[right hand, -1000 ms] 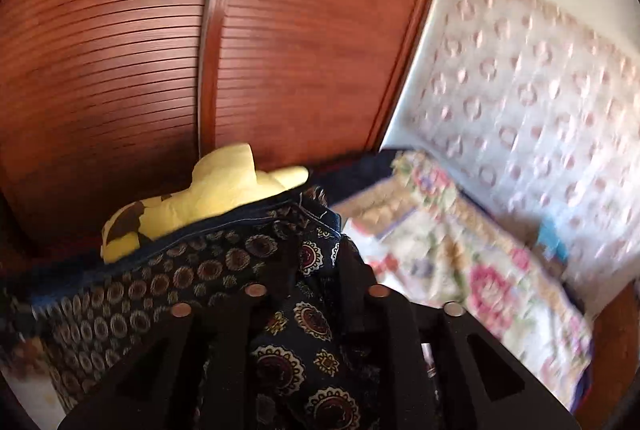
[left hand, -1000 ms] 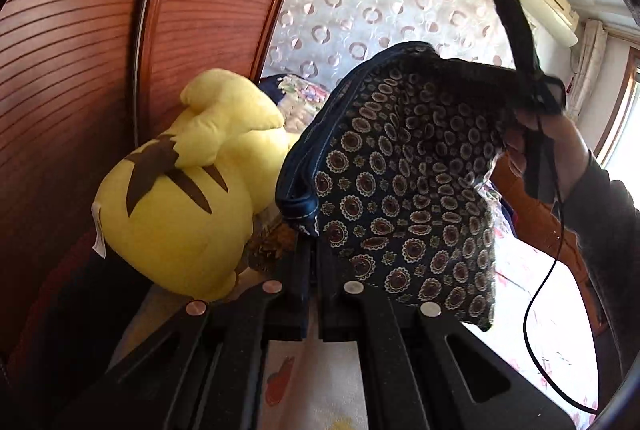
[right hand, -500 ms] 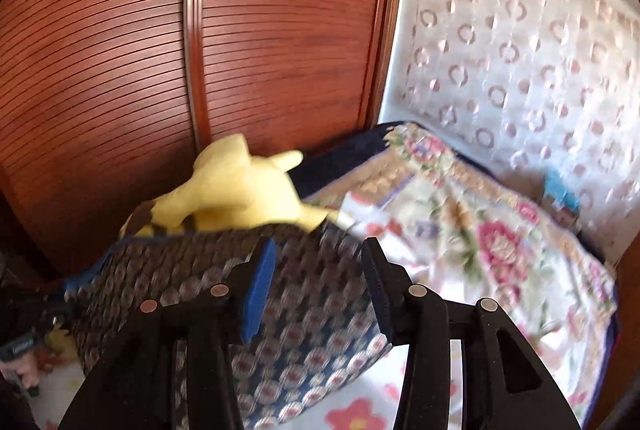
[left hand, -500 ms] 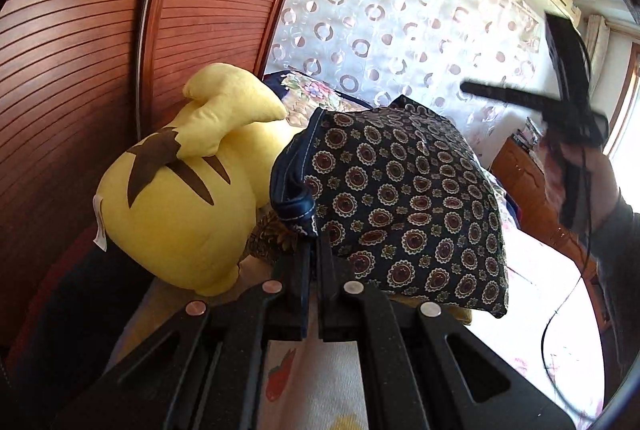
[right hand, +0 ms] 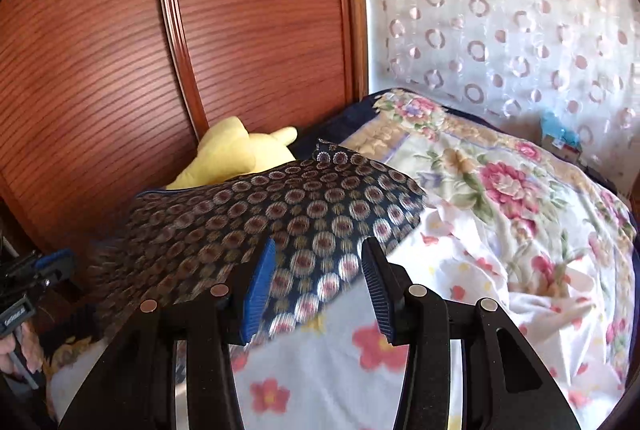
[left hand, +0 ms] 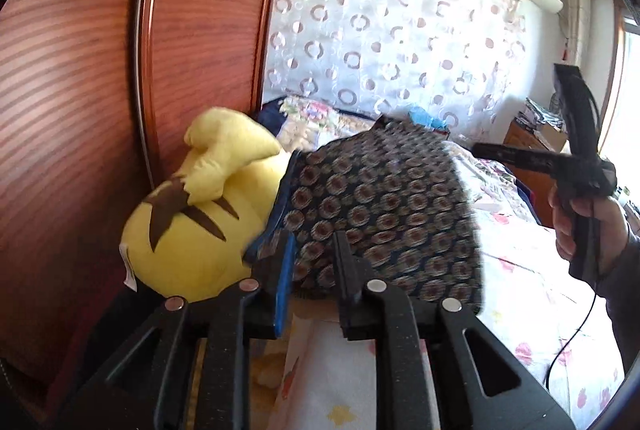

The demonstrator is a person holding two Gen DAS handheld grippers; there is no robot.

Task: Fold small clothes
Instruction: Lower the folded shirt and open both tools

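One garment [left hand: 380,213], dark with round medallions, lies on the bed [right hand: 500,230], its near edge just ahead of both my grippers. My left gripper [left hand: 314,270] has its jaws apart with nothing between them, and the cloth's blue-hemmed corner sits right at its tips; my right gripper [right hand: 318,282] is also spread wide and empty, hovering over the cloth's other edge. From the left, the garment's long axis seems to run across me toward the right, so I judge the left gripper nearer the hem and better placed for the next pinch. Only the left view shows my right hand [left hand: 580,218]; only the right view shows the whole flowered quilt [right hand: 480,169]. Both show the yellow plush [left hand: 200,222] touching the cloth's far side.
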